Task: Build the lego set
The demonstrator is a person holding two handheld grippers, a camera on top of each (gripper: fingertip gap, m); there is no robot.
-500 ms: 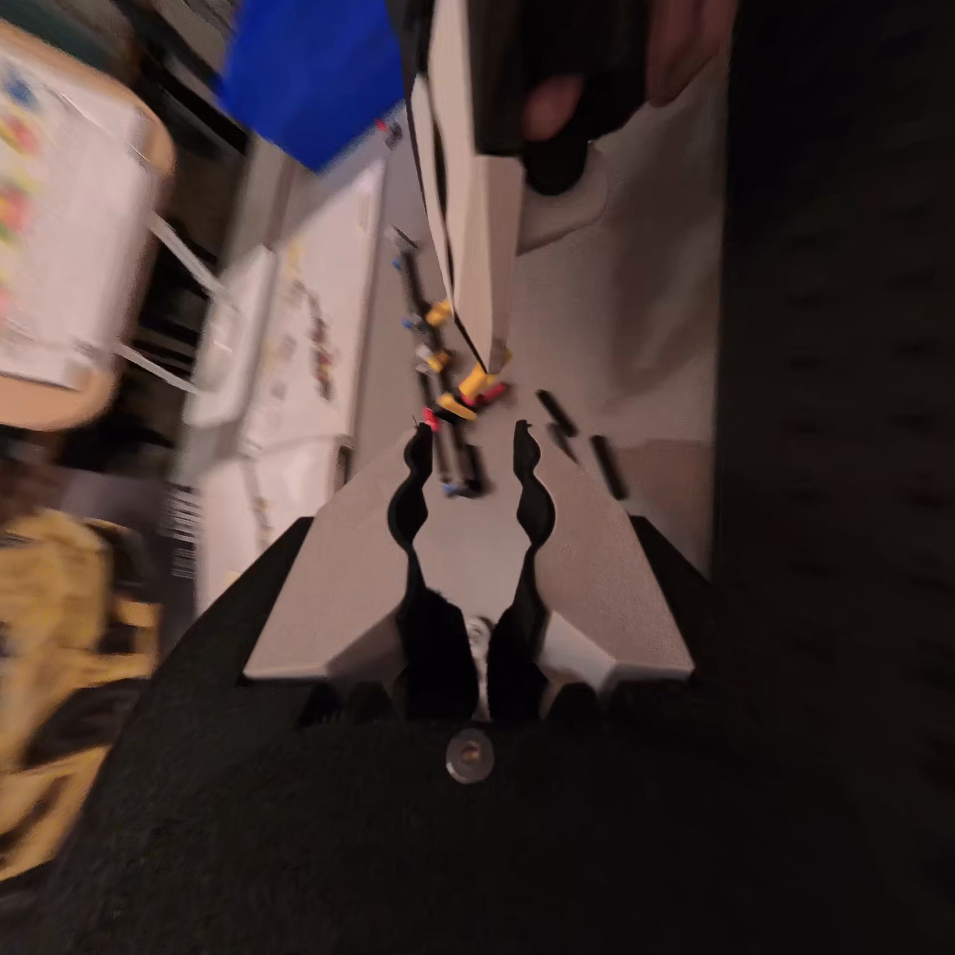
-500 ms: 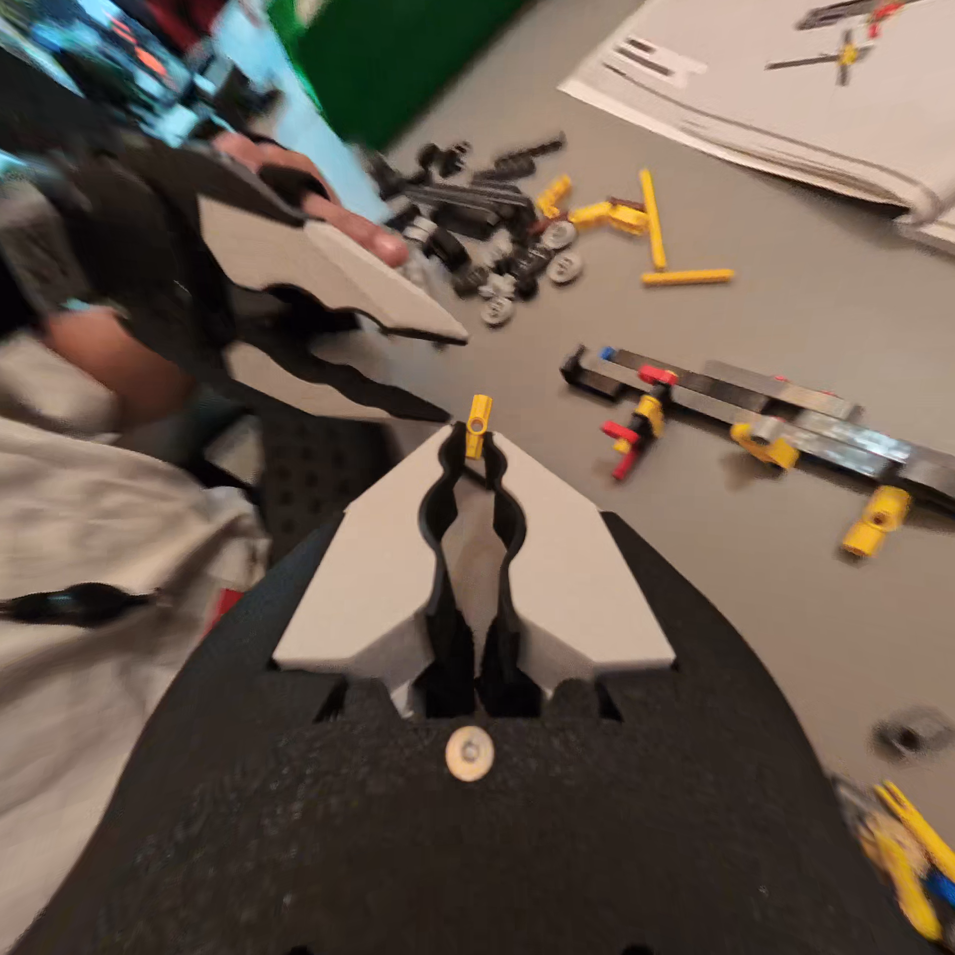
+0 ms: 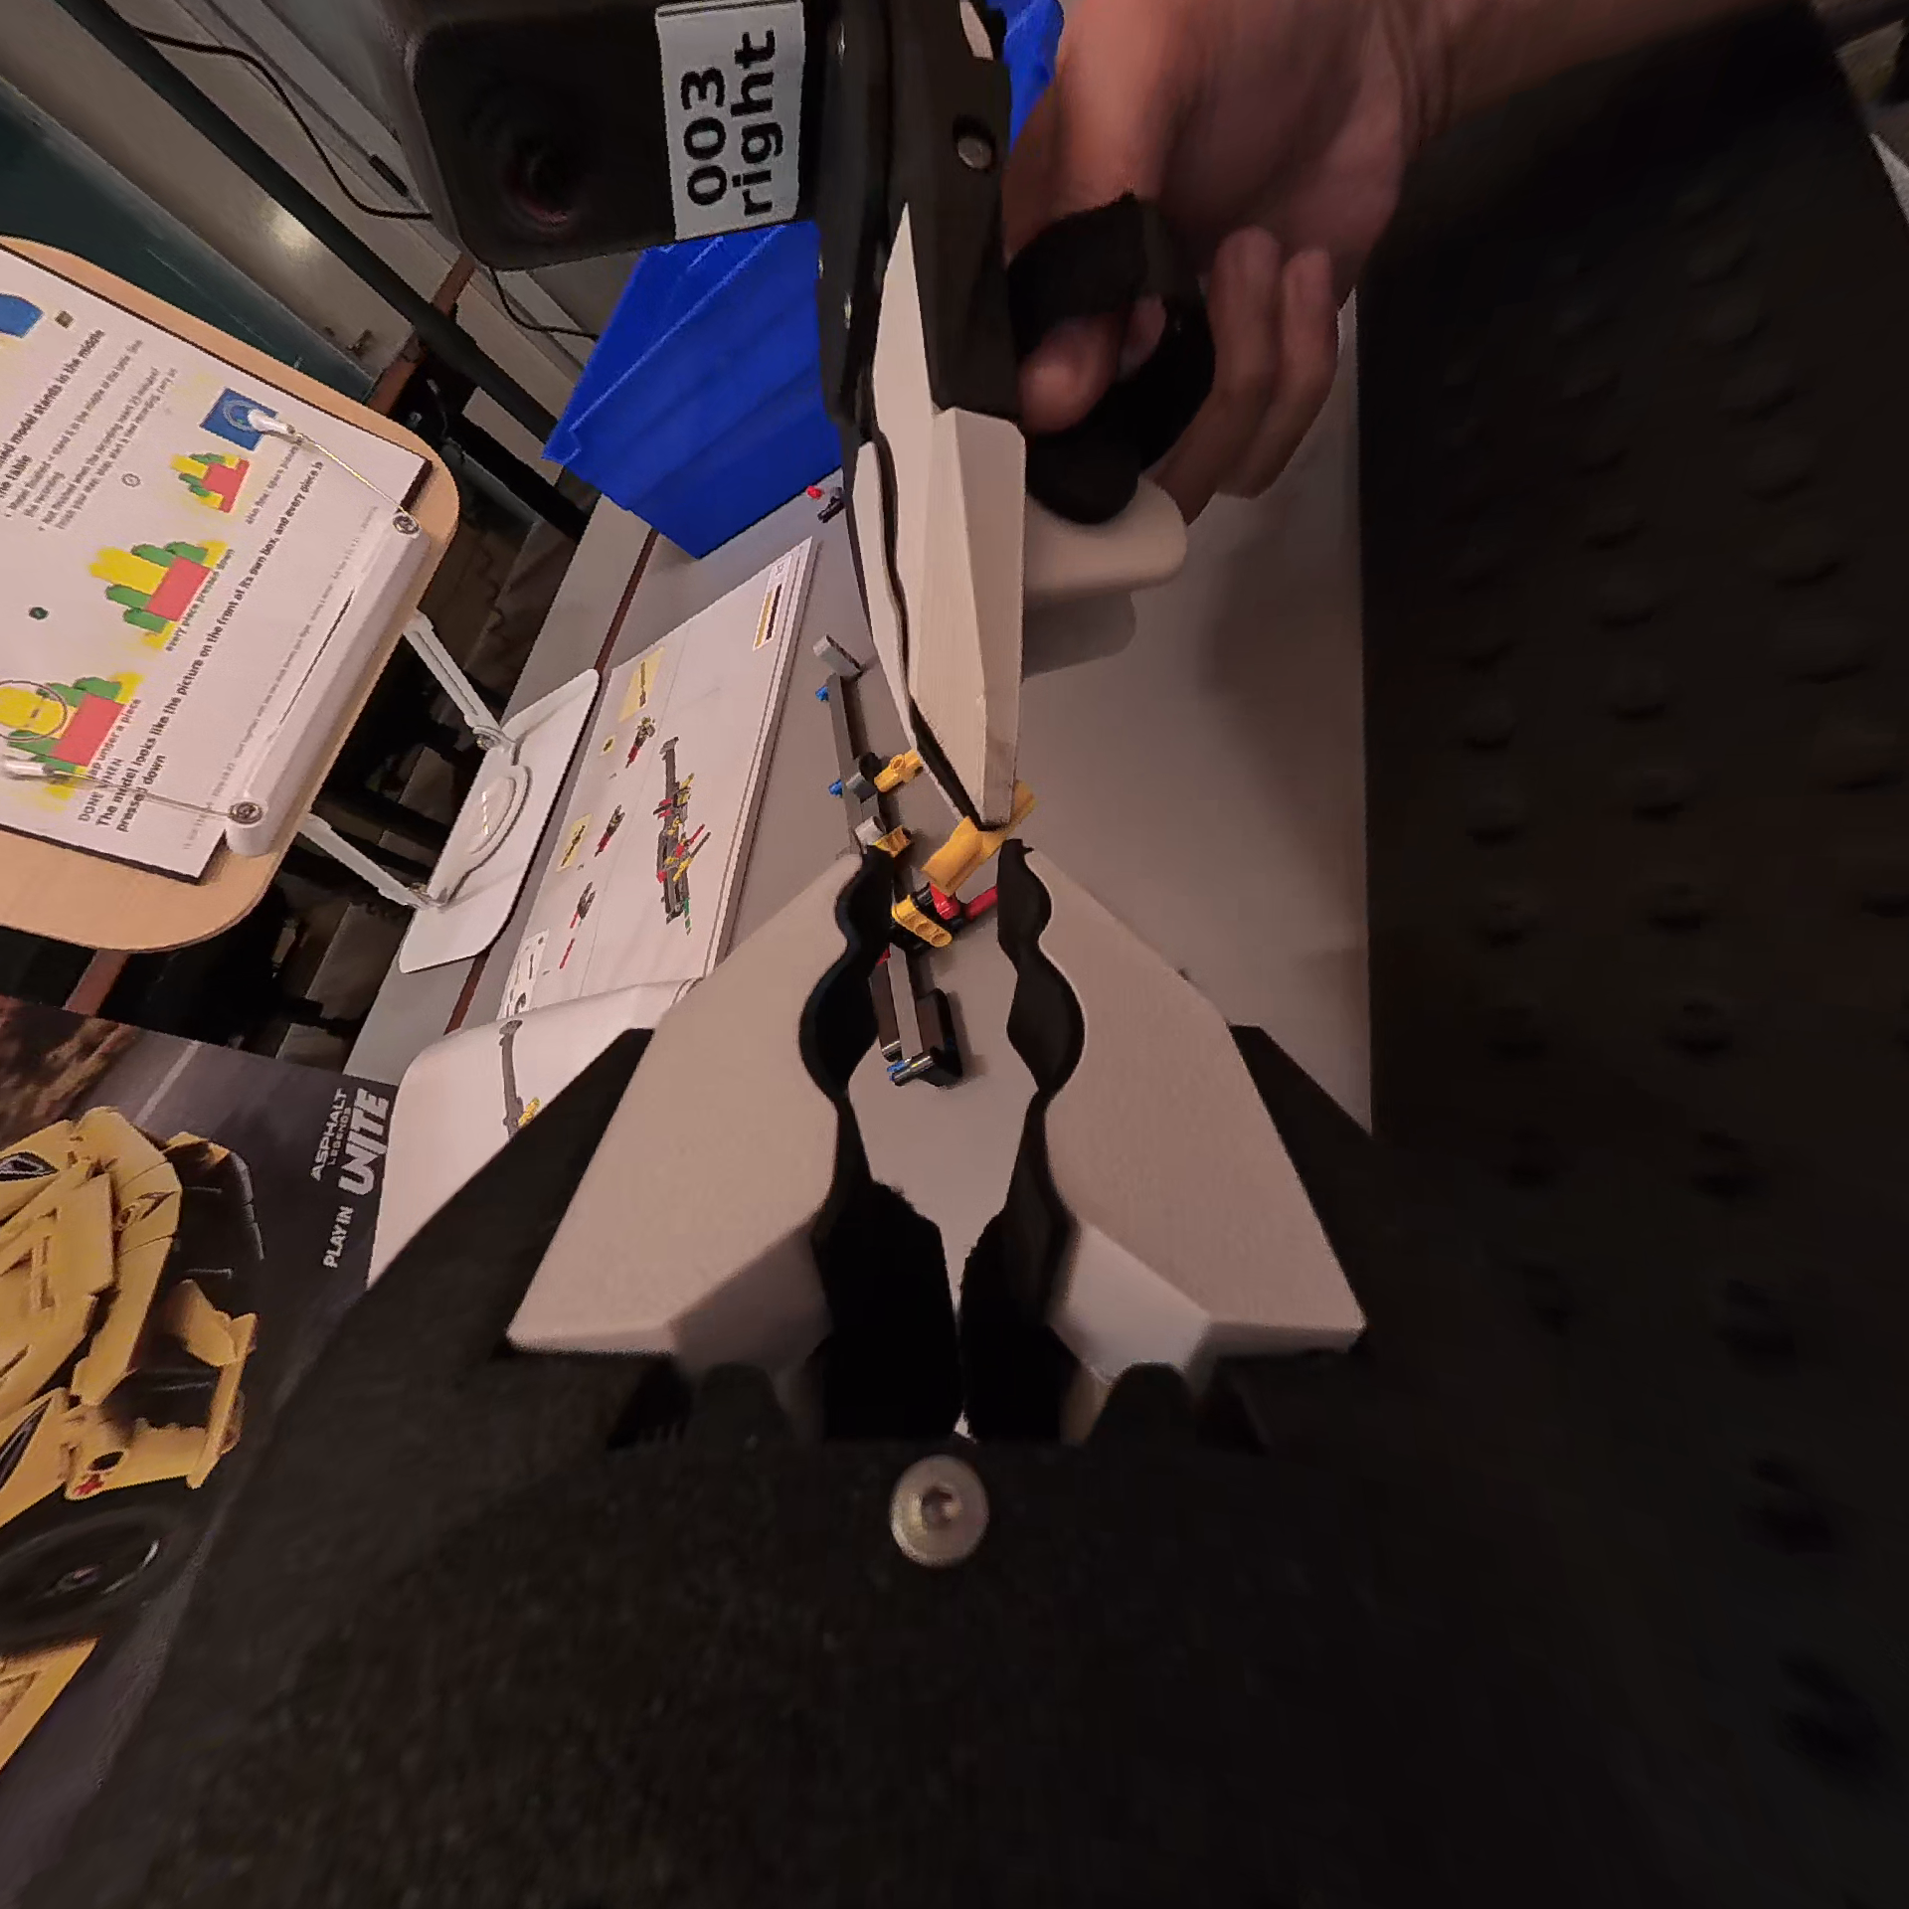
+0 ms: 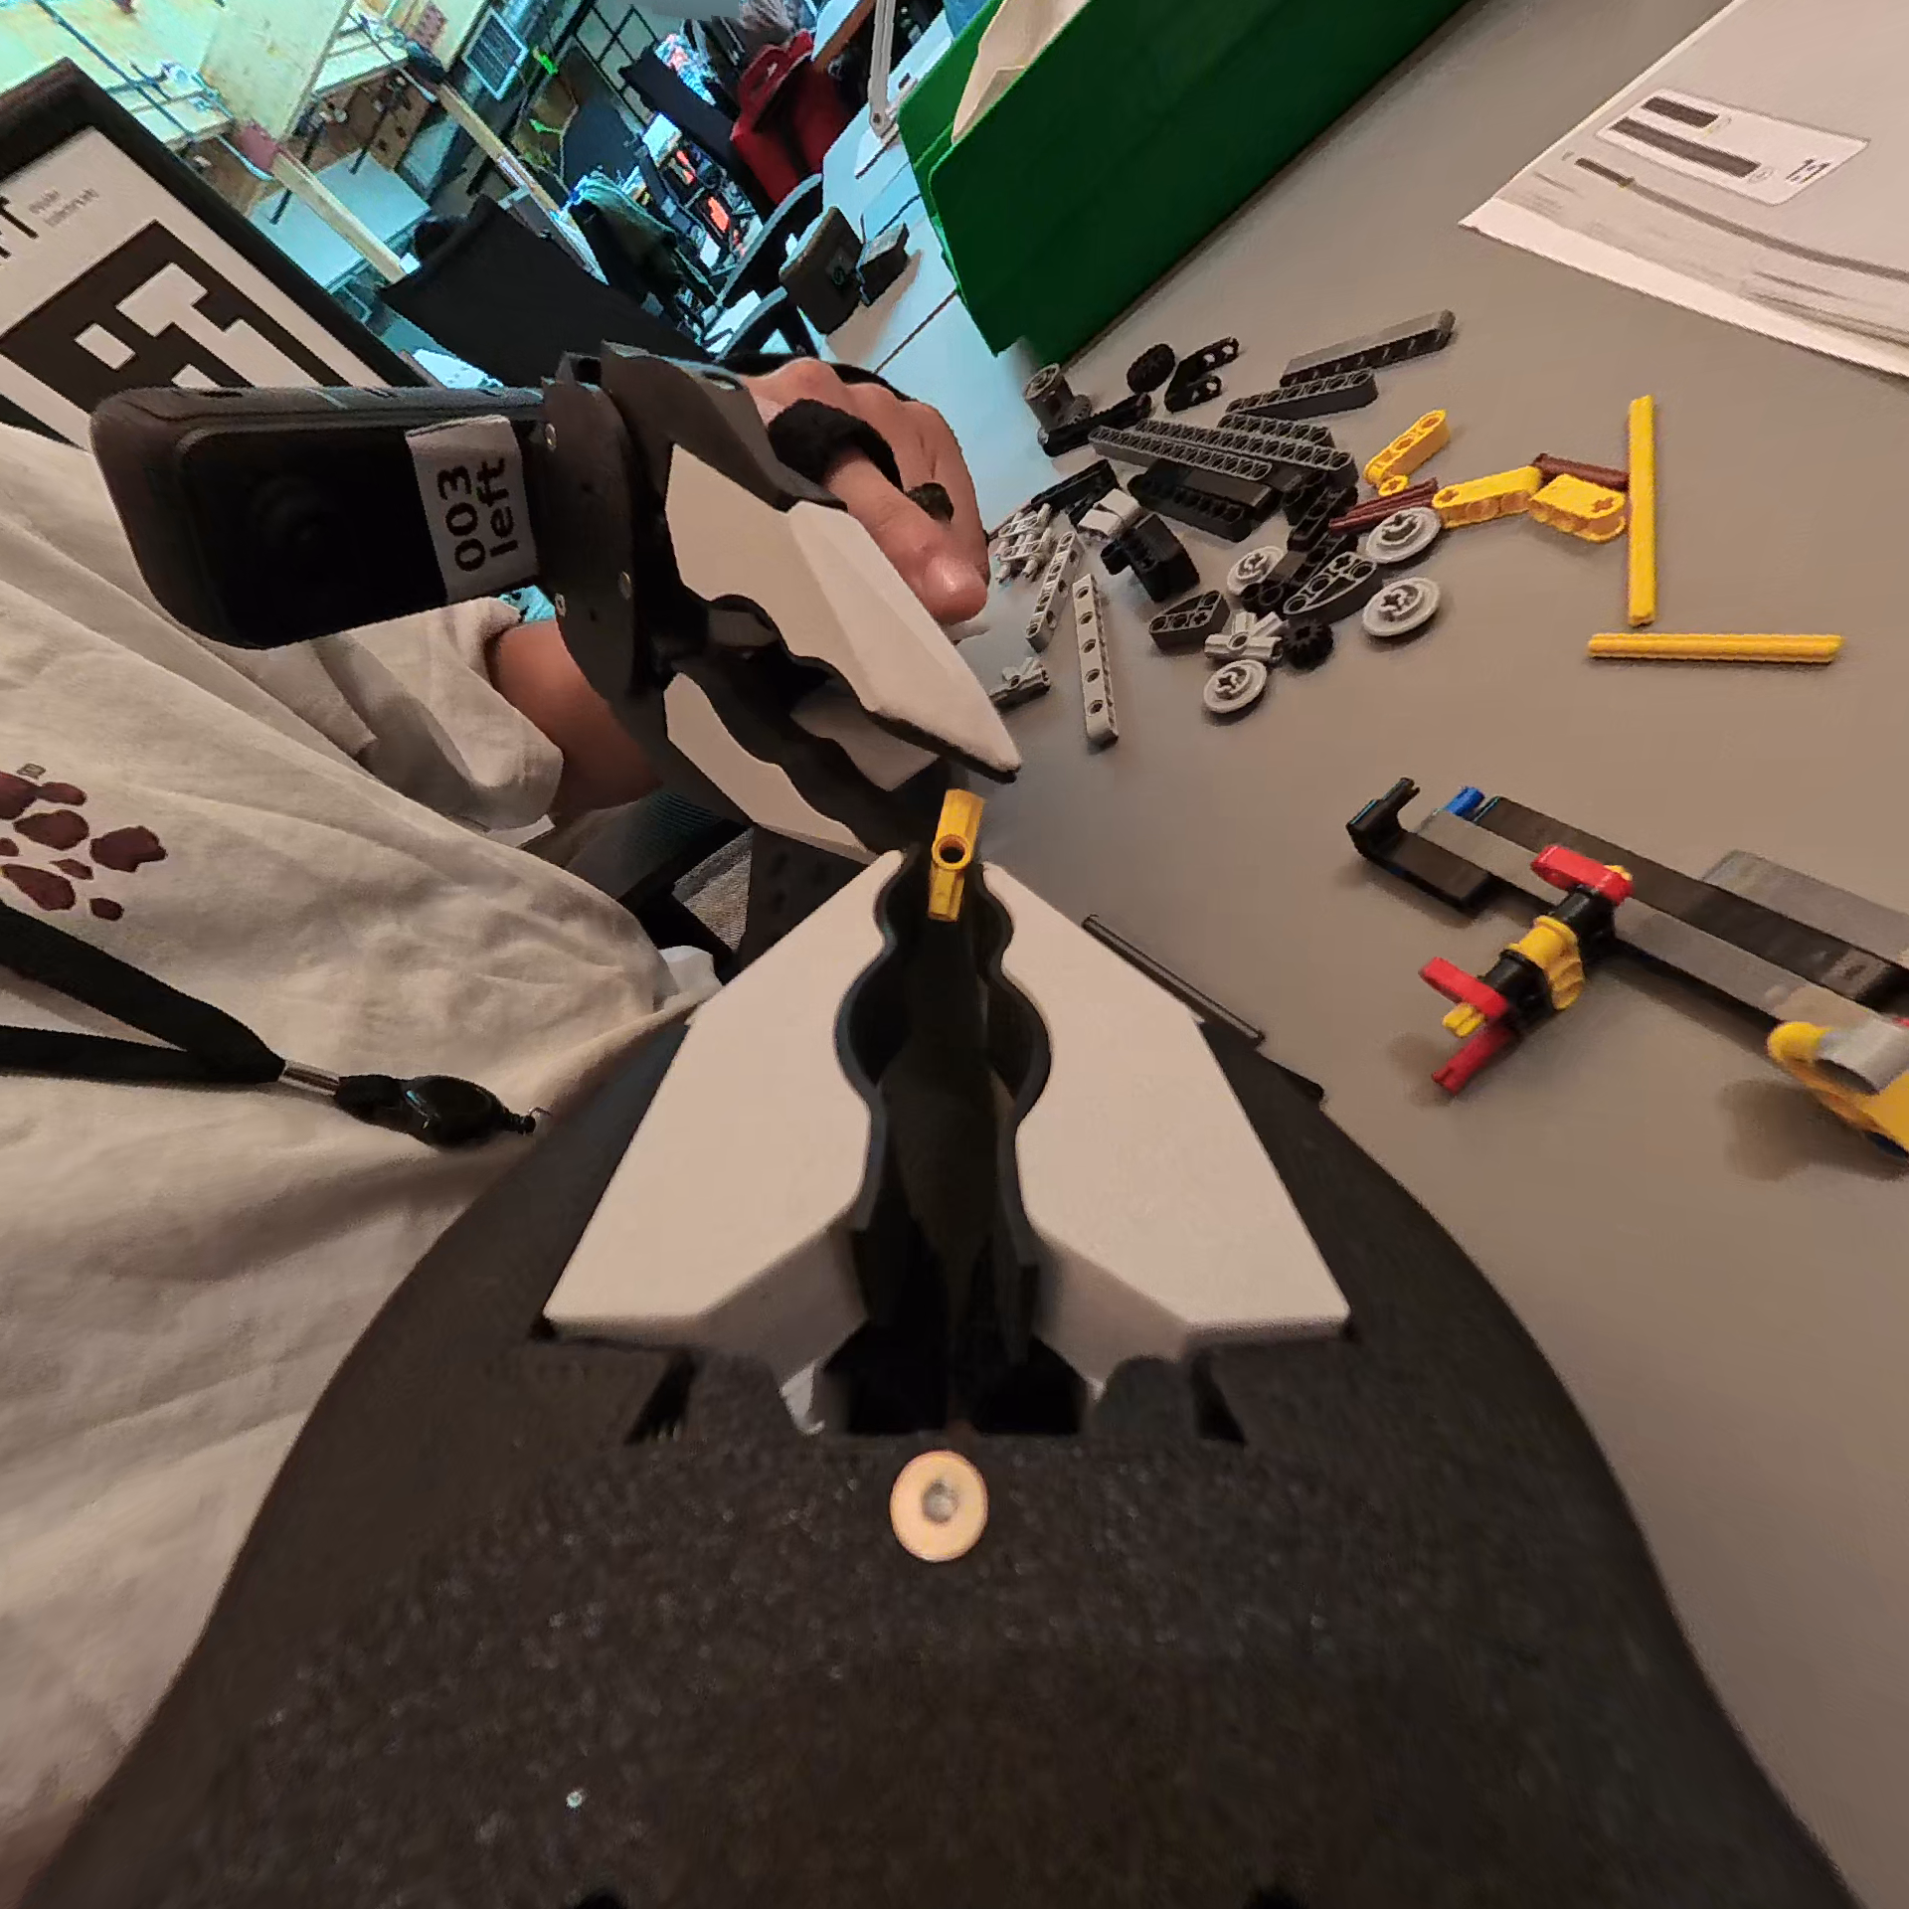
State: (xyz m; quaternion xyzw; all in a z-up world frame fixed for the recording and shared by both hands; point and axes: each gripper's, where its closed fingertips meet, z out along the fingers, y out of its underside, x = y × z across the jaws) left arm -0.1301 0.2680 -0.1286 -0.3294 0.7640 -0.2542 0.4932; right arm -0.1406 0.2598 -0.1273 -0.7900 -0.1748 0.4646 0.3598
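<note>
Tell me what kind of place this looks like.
Probably a shared workshop or lab. Loose black, grey and yellow building pieces lie on a grey work table, a blue plastic storage bin and a green plastic bin stand at its edges, and more workbenches and chairs show behind.

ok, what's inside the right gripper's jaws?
A small yellow connector piece, pinched at the tips of the right gripper. Only its upper end, with a round hole, sticks out; how far it runs down between the jaws is hidden. Deeper in, just dark gap.
</note>
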